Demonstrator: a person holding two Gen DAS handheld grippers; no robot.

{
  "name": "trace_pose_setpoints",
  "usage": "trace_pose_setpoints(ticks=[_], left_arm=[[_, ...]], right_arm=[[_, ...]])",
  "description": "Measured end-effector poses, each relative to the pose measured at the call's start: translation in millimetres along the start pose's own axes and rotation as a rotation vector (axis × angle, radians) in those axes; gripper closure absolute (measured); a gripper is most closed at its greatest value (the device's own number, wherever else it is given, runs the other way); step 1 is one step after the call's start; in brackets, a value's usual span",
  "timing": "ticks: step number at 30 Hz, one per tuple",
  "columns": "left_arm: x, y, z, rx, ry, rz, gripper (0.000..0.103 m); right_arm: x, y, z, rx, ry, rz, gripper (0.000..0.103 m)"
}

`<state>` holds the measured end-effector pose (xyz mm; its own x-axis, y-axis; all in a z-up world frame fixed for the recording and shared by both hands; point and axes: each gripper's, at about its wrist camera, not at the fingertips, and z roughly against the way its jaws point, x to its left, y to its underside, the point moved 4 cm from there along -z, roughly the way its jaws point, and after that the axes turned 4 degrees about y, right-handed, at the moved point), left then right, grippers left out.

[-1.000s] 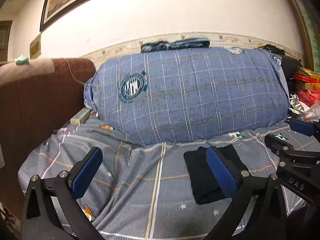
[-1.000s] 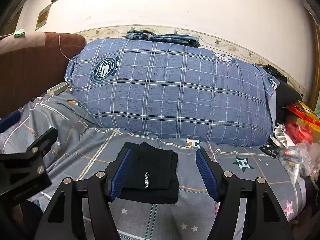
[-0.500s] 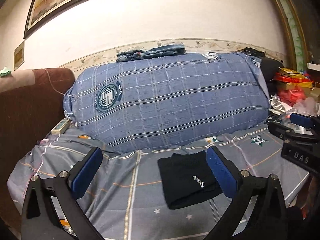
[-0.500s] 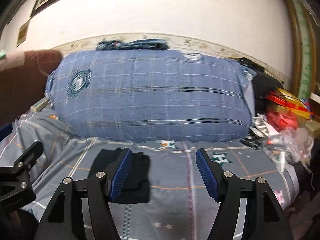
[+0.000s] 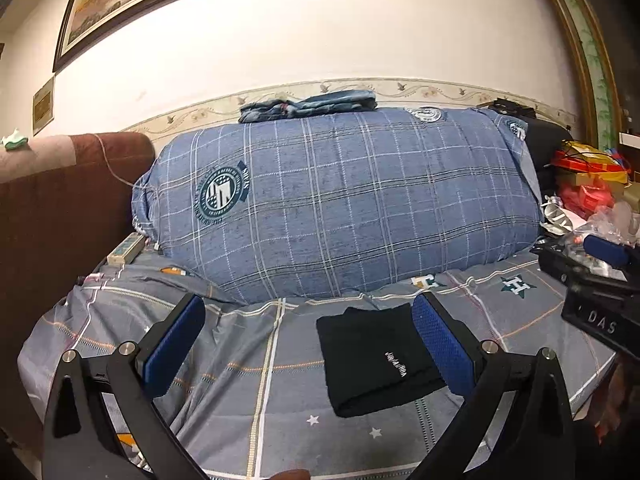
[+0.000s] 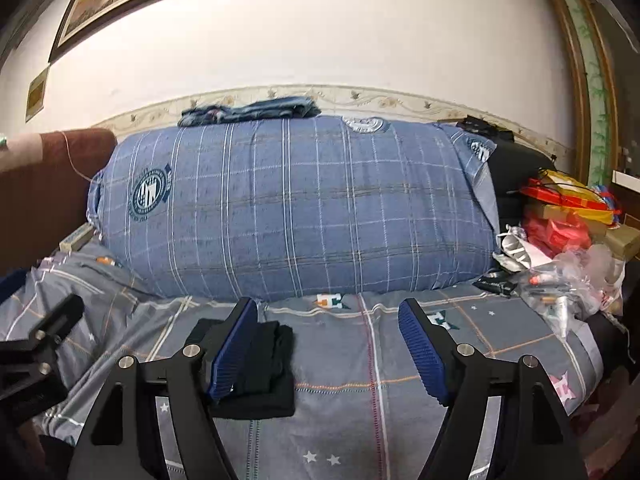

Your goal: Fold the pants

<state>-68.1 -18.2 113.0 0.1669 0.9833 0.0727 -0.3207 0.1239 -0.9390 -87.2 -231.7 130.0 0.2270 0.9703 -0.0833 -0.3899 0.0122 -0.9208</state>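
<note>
The black pants (image 5: 372, 360) lie folded into a small flat rectangle on the grey bed sheet (image 5: 260, 360), white lettering facing up. In the right wrist view the pants (image 6: 268, 364) sit behind my left finger. My left gripper (image 5: 308, 344) is open and empty, held above the sheet in front of the pants. My right gripper (image 6: 328, 348) is open and empty, to the right of the pants; it also shows in the left wrist view (image 5: 600, 280) at the right edge. Neither gripper touches the pants.
A big blue plaid pillow (image 5: 340, 208) fills the back of the bed, with folded jeans (image 5: 312, 104) on top. A brown headboard (image 5: 48, 220) stands at the left. Bags and clutter (image 6: 568, 240) pile up at the right. A white wall is behind.
Both grippers have pulled back and up from the folded pants, which stay on the sheet. The right gripper has also shifted to the right, so the pants now sit at its left finger.
</note>
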Motion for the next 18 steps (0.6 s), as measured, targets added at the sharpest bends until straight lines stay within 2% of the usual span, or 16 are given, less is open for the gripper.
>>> trace_pose_setpoints(ticks=[6,13,18], left_arm=[[14.8,13.6,-12.9,0.04,-0.036,0.008,0.0],[43.9,27.7,-24.7,0.081,-0.093,0.065,0.0],[57.5,36.8,-33.5,0.112,-0.122,0.106,0.0]], right_arm=[[31.8,10.9,-11.0,0.028,-0.051,0.046,0.028],[78.6,23.6,-17.0,0.033,-0.125,0.11,0.028],[96.2,31.2,-19.5,0.044,-0.152,0.137,0.028]])
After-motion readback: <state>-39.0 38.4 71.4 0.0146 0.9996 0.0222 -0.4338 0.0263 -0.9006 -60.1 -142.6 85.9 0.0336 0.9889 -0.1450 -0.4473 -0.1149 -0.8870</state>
